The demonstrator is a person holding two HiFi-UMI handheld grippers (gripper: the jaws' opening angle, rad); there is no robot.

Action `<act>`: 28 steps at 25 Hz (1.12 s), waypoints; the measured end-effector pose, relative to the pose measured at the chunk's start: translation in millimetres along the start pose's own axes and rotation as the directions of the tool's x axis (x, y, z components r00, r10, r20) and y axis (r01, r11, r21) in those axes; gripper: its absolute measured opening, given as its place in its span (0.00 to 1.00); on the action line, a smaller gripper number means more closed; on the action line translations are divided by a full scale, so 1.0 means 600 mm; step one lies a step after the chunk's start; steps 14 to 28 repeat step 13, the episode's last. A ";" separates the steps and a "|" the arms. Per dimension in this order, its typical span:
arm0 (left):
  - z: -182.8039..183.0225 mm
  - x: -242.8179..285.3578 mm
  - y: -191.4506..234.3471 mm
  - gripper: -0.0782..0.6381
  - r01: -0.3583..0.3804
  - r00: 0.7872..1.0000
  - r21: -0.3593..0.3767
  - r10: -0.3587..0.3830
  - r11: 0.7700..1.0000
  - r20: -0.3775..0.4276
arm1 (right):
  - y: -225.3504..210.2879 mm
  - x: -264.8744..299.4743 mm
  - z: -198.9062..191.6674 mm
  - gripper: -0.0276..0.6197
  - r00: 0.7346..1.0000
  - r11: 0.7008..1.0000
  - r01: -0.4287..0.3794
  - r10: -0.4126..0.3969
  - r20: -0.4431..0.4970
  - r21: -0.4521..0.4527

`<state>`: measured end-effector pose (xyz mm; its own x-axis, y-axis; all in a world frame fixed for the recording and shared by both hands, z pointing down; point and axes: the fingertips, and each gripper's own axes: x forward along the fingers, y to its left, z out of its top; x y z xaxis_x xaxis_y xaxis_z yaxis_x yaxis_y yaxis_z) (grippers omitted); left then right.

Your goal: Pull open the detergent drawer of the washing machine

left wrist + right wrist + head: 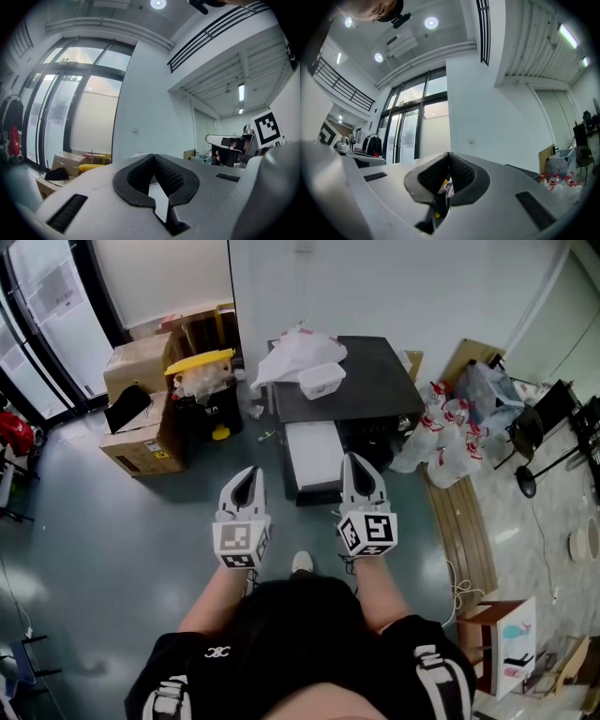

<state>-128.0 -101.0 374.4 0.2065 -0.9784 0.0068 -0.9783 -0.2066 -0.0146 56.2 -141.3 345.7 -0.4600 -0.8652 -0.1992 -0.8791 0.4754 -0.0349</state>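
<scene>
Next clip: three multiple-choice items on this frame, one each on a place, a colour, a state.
1. The white bag lies: A on the dark-topped machine; B on the floor; C in a gripper.
2. The lid on the black bin is: A red; B yellow; C blue.
3. The right hand-held gripper is: A open; B shut, empty; C gripping a box.
A: the bag rests on the machine's top. B: the lid shows yellow. B: the jaws meet with nothing between.

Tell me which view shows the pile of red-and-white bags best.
The head view: it shows the whole pile of red-and-white bags from above. The right gripper view catches only some of them at its lower right edge; the left gripper view shows none.
</scene>
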 end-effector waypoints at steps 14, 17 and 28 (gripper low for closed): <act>0.004 -0.009 -0.009 0.11 0.015 1.000 -0.030 -0.015 0.999 0.016 | 0.027 -0.015 -0.013 0.05 0.998 0.998 -0.060 0.060 -0.008 -0.017; 0.004 -0.009 -0.009 0.11 0.015 1.000 -0.030 -0.015 0.999 0.016 | 0.027 -0.015 -0.013 0.05 0.998 0.998 -0.060 0.060 -0.008 -0.017; 0.004 -0.009 -0.009 0.11 0.015 1.000 -0.030 -0.015 0.999 0.016 | 0.027 -0.015 -0.013 0.05 0.998 0.998 -0.060 0.060 -0.008 -0.017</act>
